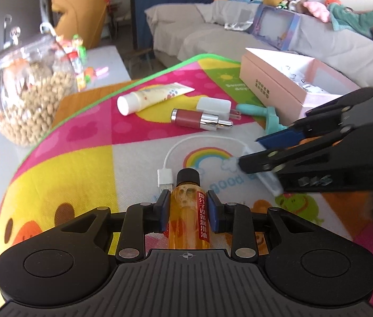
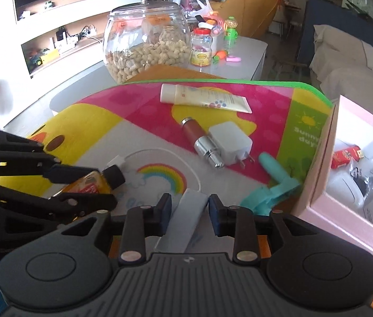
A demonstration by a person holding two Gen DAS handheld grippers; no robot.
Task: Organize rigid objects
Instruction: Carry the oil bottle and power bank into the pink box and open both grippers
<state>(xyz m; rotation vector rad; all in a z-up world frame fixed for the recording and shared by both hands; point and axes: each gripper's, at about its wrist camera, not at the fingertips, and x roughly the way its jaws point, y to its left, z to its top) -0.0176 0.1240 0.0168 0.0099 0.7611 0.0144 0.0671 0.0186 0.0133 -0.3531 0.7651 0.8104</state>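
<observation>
Underneath, a bright mat [image 2: 138, 116] carries everything; a pink box [image 2: 318, 185] sits at its right edge. Next, the left gripper [image 1: 188, 211] pinches an amber bottle [image 1: 187, 211] lying on the mat. Beside it, the right gripper [image 2: 190, 212] has its fingers against a grey hub [image 2: 183, 222], whose white cable [image 2: 160, 153] loops ahead.

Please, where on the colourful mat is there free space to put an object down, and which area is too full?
Free: the yellow patch left of the cream tube, and the white rainbow area inside the white cable loop. Crowded: the strip beside the pink box, where the red-silver cylinder, white plug adapter and teal plastic tool lie close together.
</observation>
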